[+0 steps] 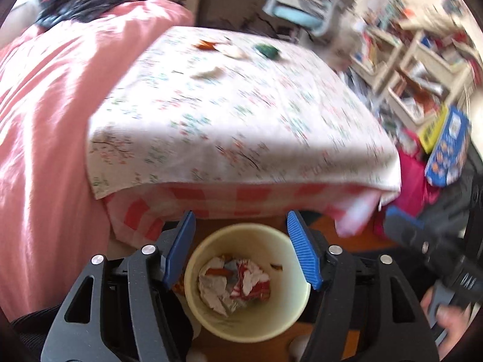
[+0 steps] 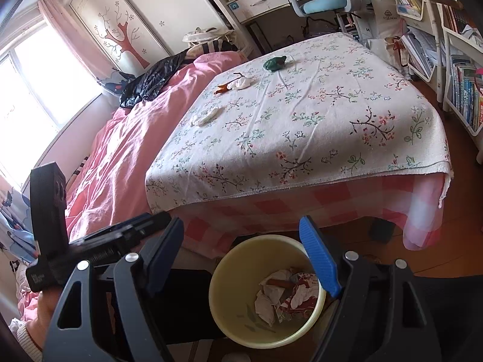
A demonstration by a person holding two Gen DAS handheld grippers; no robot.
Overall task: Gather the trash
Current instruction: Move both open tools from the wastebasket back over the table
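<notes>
Floral-covered bed (image 2: 302,126) bears 4 trash scraps (image 2: 208,116).

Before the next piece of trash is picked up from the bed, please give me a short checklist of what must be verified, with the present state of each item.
1. Left hand-held gripper open and holding nothing: ok.
2. Right hand-held gripper open and holding nothing: ok.
3. Trash bin upright on the floor, below both grippers, with room left above the crumpled wrappers: ok.
4. Trash remaining on the floral cloth: not ok; green wrapper, white tissue, orange scrap and white paper strip lie there.
5. Those pieces within reach from here: cannot tell; they lie at the far side.
</notes>
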